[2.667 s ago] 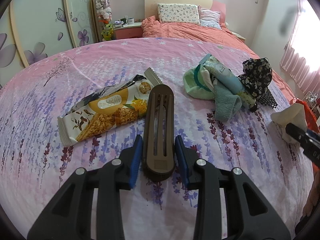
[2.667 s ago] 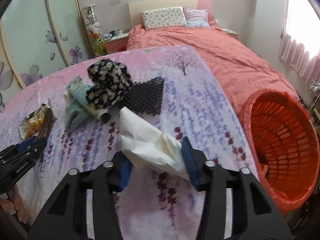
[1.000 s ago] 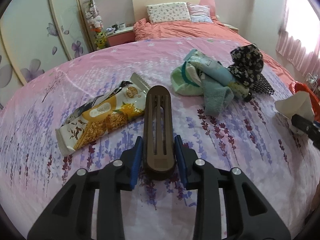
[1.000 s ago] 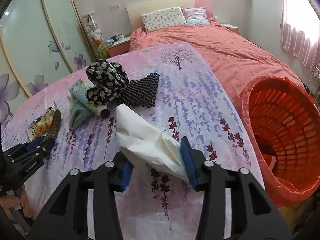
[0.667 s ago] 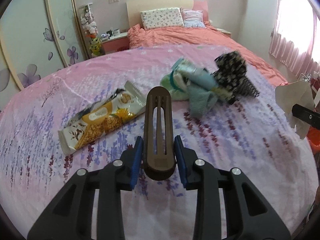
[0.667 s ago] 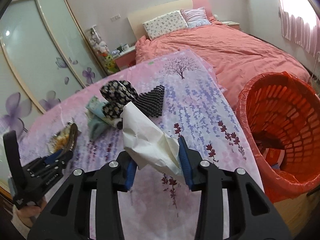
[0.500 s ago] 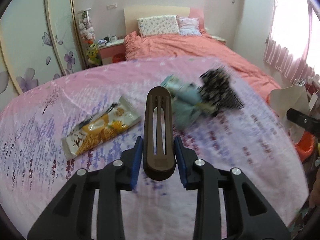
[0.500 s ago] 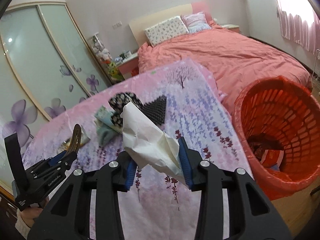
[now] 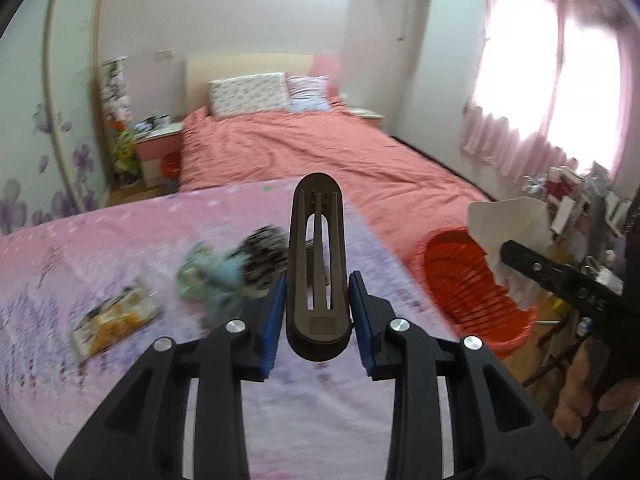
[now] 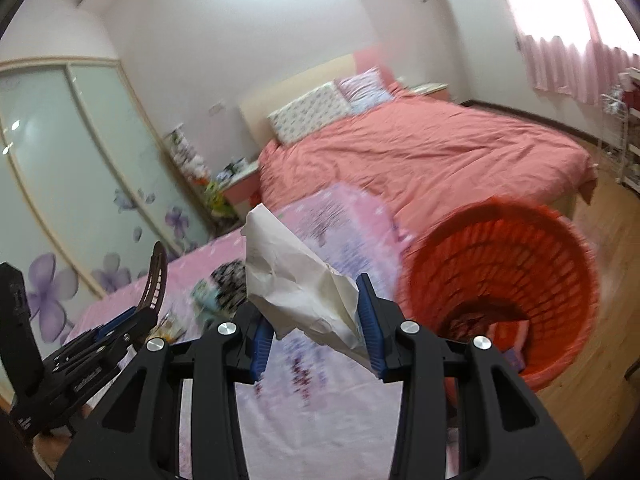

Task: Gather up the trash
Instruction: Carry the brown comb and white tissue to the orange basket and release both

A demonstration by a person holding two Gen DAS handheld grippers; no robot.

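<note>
— What do the two grippers carry above the pink floral bedspread [image 9: 120,240]?

— The left gripper [image 9: 318,312] has its blue-padded fingers [image 9: 274,320] clenched on the butt end of a dark brown slotted hair clip [image 9: 318,256], which points up and away from the camera. The right gripper [image 10: 314,320] has its fingers [image 10: 370,324] clamped on a crumpled white paper [image 10: 296,280], lifted clear of the bedspread.

— And where is the bin?

— A red basket [image 10: 560,240] lined with a red bag stands on the wooden floor just off the bedspread's right edge; some trash lies in its bottom. In the left wrist view the paper [image 9: 508,224] hangs above the basket's rim [image 9: 444,240].

— What is left on the bedspread?

— A snack wrapper [image 9: 116,316] lies near the left edge, and a blurred heap of cloth [image 9: 236,272], pale green beside black-and-white, sits toward the middle. Beyond it, a bed [image 9: 304,152] with a coral cover and two pillows stands against the far wall.
</note>
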